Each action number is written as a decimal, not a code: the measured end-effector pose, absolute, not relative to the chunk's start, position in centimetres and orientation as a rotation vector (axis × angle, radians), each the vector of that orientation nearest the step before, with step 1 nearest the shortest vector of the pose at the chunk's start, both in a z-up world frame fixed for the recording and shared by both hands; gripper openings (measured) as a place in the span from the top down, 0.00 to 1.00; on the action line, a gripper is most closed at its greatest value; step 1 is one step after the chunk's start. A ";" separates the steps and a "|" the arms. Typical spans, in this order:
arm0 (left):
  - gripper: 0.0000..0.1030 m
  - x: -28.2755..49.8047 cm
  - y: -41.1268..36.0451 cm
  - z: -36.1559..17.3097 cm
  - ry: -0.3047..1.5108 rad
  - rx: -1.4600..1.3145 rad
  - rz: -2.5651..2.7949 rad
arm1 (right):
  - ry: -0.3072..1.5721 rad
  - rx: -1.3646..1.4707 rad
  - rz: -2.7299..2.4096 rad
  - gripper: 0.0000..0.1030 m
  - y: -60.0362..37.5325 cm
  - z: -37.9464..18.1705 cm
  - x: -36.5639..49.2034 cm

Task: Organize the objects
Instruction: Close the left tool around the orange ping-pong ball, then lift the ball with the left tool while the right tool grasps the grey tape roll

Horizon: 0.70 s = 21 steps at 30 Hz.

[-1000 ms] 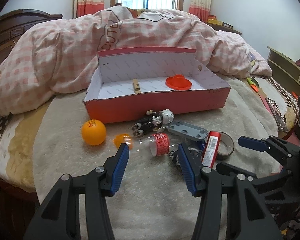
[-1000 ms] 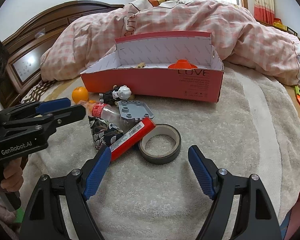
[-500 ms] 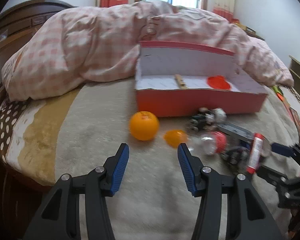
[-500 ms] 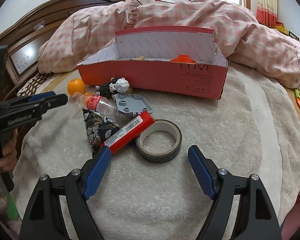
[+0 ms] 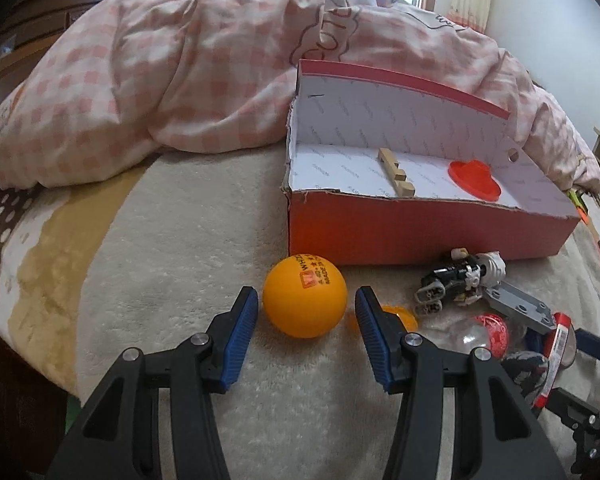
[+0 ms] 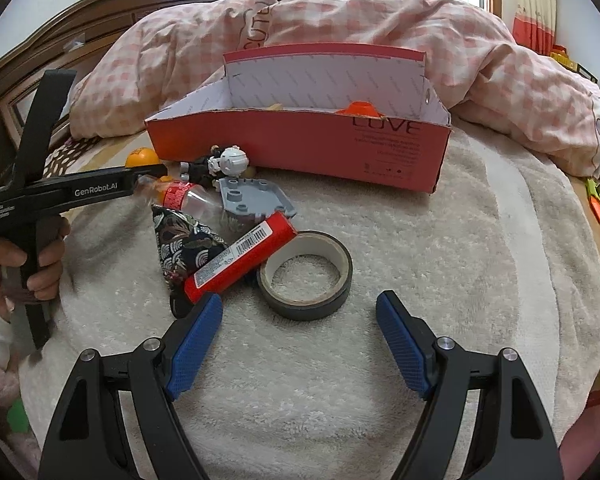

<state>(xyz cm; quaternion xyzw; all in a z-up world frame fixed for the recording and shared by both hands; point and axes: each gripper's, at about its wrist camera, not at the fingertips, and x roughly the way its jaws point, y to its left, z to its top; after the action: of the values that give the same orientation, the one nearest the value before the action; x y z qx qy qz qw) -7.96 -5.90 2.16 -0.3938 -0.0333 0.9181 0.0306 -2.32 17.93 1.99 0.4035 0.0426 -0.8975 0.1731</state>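
- Left tool: jaws apart, lined up either side of the orange ball at lower centre of the left wrist view; gaps visible between pads and ball; nothing gripped.
- Right tool: jaws wide apart and empty at the bottom of the right wrist view; roll of tape lying just beyond the tips, untouched.
- Red box open on the bed, right of centre in the left wrist view; holding only a wooden piece and an orange disc; judged an early stage of the sorting.
- Outstanding on the blanket, all outside the box: orange ball; toy figure close to the box front; clear bottle; grey plate; patterned pouch; red tube resting against the tape roll; roll of tape.
- Bottle, plate, pouch and tube heaped together, overlapping; separate lifts likely needed.
- Judged step in hand: closing on the ball for transfer to the box; most of the work remaining.
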 end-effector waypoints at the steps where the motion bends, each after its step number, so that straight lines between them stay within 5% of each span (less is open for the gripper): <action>1: 0.51 -8.1 -5.9 2.1 -0.106 -1.215 2.829 | 0.121 1.147 -2.548 0.21 18.0 1.9 -2.4; 4: 0.63 -8.3 -5.9 2.1 -0.101 -1.217 2.831 | 0.135 1.145 -2.556 0.21 17.9 1.8 -2.6; 21: 0.63 -3.9 -4.6 2.7 -0.068 -1.185 2.765 | 0.178 1.134 -2.588 0.22 17.2 1.5 -4.2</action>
<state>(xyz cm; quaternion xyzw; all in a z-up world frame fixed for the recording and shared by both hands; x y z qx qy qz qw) -3.92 -4.64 2.74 -0.3929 -0.0225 0.9169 0.0663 -4.22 17.15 1.47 0.3956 0.0621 -0.9032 0.1547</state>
